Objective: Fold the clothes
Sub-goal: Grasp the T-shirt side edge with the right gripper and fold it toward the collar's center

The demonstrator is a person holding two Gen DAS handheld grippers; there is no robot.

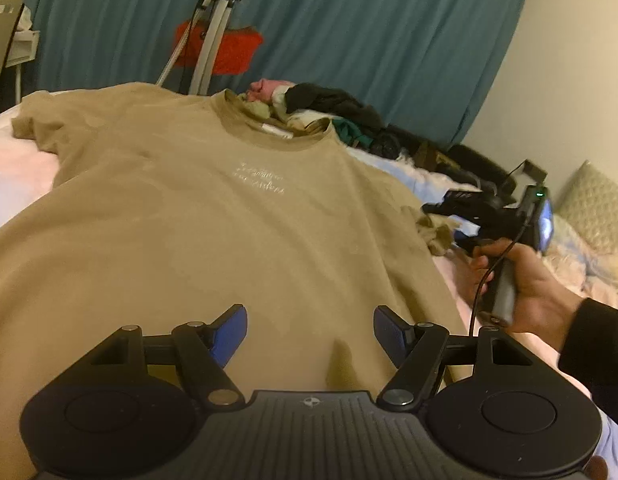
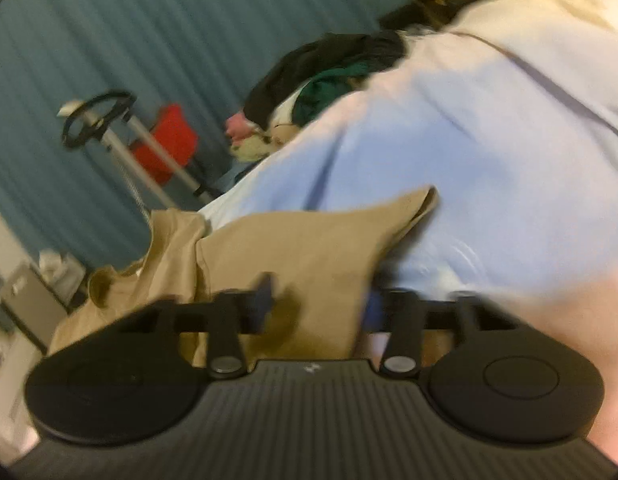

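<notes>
1. The tan T-shirt [image 1: 213, 216] is lying face up on the bed [image 1: 17, 168], spreading out ahead of the left claw [image 1: 309, 334], whose blue pads [image 1: 229, 332] are standing spread apart just above the shirt's lower part, holding nothing.
2. The right claw [image 2: 317, 300] is reaching at the shirt's sleeve [image 2: 309, 240], with its fingers spread either side of the tan cloth; the blur is hiding whether they are touching it.
3. In the left wrist view, a hand [image 1: 537, 280] in a dark sleeve is holding the right claw's handle beside the shirt's right edge.
4. The shirt's long axis is running away from the left claw, the collar [image 1: 277, 128] pointing toward the far curtain, white lettering showing on the chest.
5. A pile of dark and green clothes [image 1: 349, 116] is sitting beyond the collar, on the pale blue and pink bedding.
6. A teal curtain [image 1: 349, 20] is hanging behind, with a metal stand [image 1: 213, 40] and something red [image 1: 237, 52] in front of it.
</notes>
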